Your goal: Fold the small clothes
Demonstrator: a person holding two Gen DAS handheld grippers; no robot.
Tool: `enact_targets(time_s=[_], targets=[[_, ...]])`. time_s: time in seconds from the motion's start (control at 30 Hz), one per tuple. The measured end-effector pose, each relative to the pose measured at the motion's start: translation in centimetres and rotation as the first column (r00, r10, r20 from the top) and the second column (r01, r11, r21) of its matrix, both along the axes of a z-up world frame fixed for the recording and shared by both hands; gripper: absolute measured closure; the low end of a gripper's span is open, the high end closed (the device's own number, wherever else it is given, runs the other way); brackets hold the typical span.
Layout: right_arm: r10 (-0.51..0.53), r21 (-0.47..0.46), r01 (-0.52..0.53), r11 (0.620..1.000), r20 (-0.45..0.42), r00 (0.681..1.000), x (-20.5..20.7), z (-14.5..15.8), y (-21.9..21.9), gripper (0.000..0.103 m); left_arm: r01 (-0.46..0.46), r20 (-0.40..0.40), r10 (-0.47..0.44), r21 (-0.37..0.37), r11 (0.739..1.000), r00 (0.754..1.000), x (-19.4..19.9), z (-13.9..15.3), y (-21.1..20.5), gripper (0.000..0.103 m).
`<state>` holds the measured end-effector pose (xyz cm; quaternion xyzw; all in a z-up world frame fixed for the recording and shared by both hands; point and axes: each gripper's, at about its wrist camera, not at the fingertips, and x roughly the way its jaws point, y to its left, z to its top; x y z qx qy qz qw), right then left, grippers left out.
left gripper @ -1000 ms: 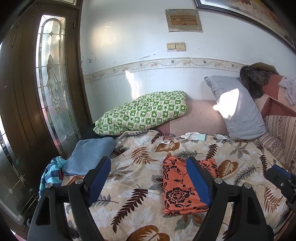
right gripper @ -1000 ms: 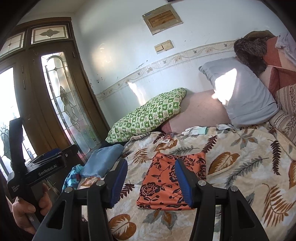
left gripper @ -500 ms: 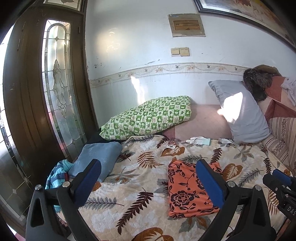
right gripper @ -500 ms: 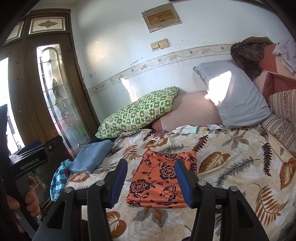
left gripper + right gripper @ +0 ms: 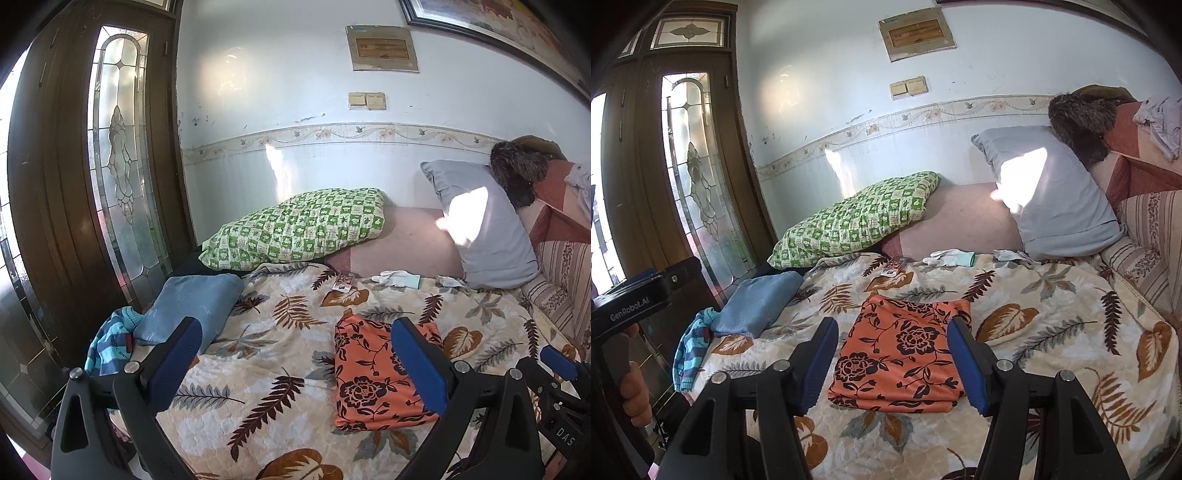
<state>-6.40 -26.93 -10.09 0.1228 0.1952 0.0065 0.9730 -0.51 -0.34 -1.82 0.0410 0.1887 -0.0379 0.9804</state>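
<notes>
An orange cloth with black flowers (image 5: 373,373) (image 5: 905,347) lies folded into a flat rectangle on the leaf-patterned bedspread (image 5: 280,354) (image 5: 1052,332). My left gripper (image 5: 295,365) hovers above the bedspread with its jaws wide open and nothing between them; the cloth lies just beyond its right finger. My right gripper (image 5: 892,363) hangs over the near edge of the cloth, its jaws opening, pads clear of the fabric. The left gripper's handle (image 5: 631,302) and a hand show at the left of the right wrist view.
A folded blue cloth (image 5: 192,306) and a striped turquoise garment (image 5: 110,343) lie at the bed's left edge by a glazed wooden door (image 5: 118,166). A green checked pillow (image 5: 295,229), a grey pillow (image 5: 484,229), white gloves (image 5: 397,277) and a small packet (image 5: 342,283) lie further back.
The left jaws have spread wider apart. The right jaws have widened a little too. Both views have drifted slightly, and the folded orange cloth stays put on the bed.
</notes>
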Motion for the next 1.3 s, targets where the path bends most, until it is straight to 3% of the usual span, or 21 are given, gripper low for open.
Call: enact_targets(time_s=[1.3], targets=[[0.051, -0.060, -0.051, 0.997, -0.014, 0.999, 1.4, 0.4, 3.6, 0.038, 0.025, 0.021, -0.024, -0.033, 0.999, 0.999, -0.1, 0.0, 1.3, 0.001]])
